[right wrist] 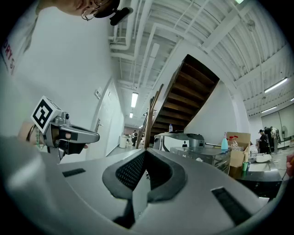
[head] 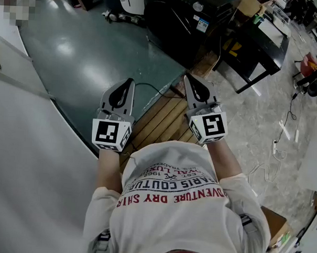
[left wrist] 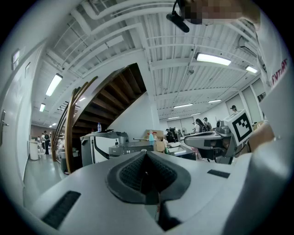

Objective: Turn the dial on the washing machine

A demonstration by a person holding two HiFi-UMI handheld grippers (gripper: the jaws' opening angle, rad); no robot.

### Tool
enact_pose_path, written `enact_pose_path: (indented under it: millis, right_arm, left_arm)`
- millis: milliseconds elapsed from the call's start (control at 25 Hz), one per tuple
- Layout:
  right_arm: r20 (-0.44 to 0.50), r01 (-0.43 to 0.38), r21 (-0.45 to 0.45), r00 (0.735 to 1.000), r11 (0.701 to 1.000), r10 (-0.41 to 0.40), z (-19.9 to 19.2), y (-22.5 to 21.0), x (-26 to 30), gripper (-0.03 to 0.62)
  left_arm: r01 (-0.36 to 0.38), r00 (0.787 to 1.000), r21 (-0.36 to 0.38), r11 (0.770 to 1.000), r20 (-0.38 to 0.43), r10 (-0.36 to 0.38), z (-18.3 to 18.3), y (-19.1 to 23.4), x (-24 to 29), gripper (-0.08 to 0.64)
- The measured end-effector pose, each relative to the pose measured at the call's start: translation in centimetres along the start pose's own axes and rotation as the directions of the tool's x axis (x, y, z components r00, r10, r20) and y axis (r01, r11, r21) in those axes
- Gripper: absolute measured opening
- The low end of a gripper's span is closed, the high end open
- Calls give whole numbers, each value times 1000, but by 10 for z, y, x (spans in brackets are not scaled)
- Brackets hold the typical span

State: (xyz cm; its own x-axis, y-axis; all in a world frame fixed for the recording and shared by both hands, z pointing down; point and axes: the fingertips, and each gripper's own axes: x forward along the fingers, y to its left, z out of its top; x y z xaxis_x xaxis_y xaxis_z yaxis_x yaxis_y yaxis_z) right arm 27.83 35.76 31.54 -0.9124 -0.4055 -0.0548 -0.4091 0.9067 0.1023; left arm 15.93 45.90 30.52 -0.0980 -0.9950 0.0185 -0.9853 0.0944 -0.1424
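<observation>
— Well, first entry: the grippers?

— Left gripper point(head: 131, 81): jaws pressed together, nothing between them. Right gripper point(head: 187, 77): likewise closed and empty. Both are held before the person's chest, side by side but apart, over a slatted wooden platform point(head: 159, 118).

— Second entry: the task's thing?

— Washing machine point(head: 173, 22): dark cabinet, well ahead of both grippers, untouched. A round knob point(head: 198, 5) on its top panel looks to be the dial. Neither gripper is near it.

— Containers?

— Cardboard box point(right wrist: 240, 153): stands on the dark table point(head: 261, 49) to the right of the machine. Its contents cannot be made out. Blue bottle point(right wrist: 224, 142): upright, just beside the box on the machine's side. Clear bottle point(right wrist: 170, 128): upright on top of a grey appliance point(right wrist: 177, 137) farther back, too small to tell whether it holds anything.

— Remaining entries?

— Staircase point(right wrist: 183, 96): rises behind that appliance. A person point(right wrist: 262, 137) stands at the far right of the hall.
</observation>
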Motion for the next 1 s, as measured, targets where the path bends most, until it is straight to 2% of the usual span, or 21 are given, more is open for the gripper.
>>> enact_pose_path:
  millis: [440,640,760,800,880,920,1000]
  right_arm:
    - [-1,2,11,1000,1000,-2,4,19,2,28]
    - [4,35,27,999,999,-35,9,31,0,28]
    - [31,52,5,998,999,-52,12,43,-4,31]
    - [28,62,-4,998,998,-61,11,46,-6,53]
    - [8,84,-4,996,996,-84,7,51,-8,233]
    - [0,98,1,995,995,-98,5,51,-7,259]
    - [0,127,5,992,992,-127,3,47,-4,268]
  left_arm:
    - [-14,1000,-17,1000,12,15,1,18,-18,17]
    - [0,1000,-27,1000,10,1,-1,24,-32,17]
    - [12,1000,-28,1000,7,-12,-6,27,-45,17]
    - [17,1000,-33,999,4,-17,-9,28,-49,17]
    - [19,1000,-50,999,-1,-20,-15,30,-56,17]
    - [16,1000,-58,998,-4,-17,-18,33,-58,17]
    - [8,1000,-69,998,-11,-9,-25,40,-58,17]
